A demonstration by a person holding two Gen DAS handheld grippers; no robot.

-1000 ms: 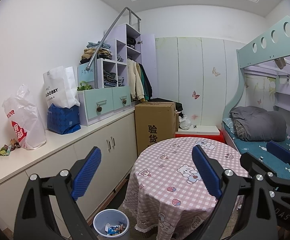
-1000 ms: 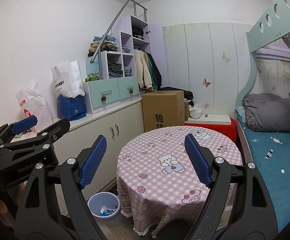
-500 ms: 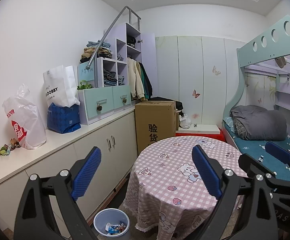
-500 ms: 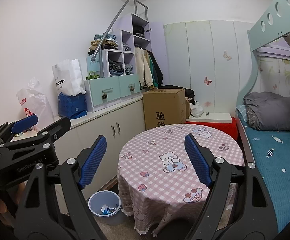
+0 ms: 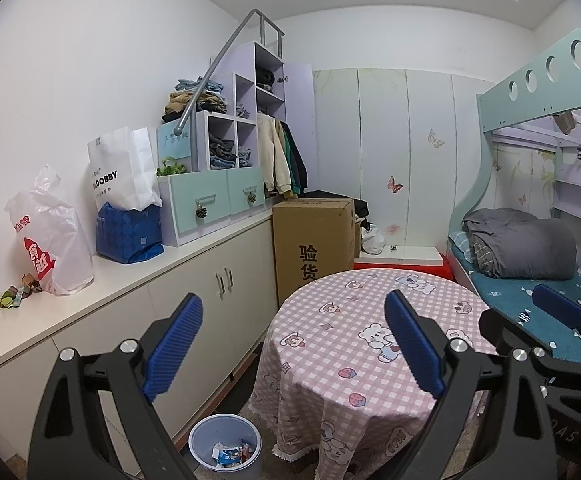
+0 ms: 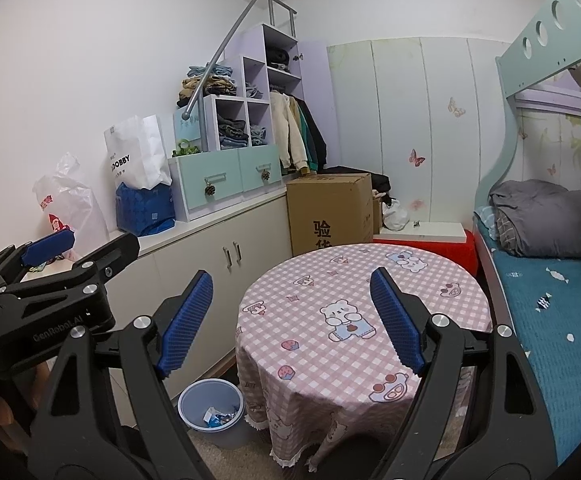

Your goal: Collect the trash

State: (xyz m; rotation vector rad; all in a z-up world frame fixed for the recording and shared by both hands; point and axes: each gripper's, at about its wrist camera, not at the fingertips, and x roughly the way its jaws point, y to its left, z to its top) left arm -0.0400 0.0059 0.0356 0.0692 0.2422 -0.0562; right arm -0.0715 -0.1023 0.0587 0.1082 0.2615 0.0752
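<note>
A pale blue waste bin [image 5: 225,451] [image 6: 210,406] with wrappers inside stands on the floor between the cabinets and the round table. Small scraps of trash [image 5: 14,295] lie on the white countertop at the far left, beside a white plastic bag [image 5: 48,236]. My left gripper [image 5: 292,338] is open, nothing between its blue pads, held level over the gap before the table. My right gripper [image 6: 292,318] is open too and empty, facing the pink checked round table [image 6: 370,280]. Each gripper shows at the edge of the other's view.
A white cabinet run [image 5: 194,276] lines the left wall, carrying a paper bag [image 5: 124,170], a blue bag [image 5: 128,234] and a drawer-and-shelf unit [image 5: 214,196]. A cardboard box [image 5: 312,246] stands behind the table. A bunk bed [image 6: 550,280] with a grey duvet fills the right side.
</note>
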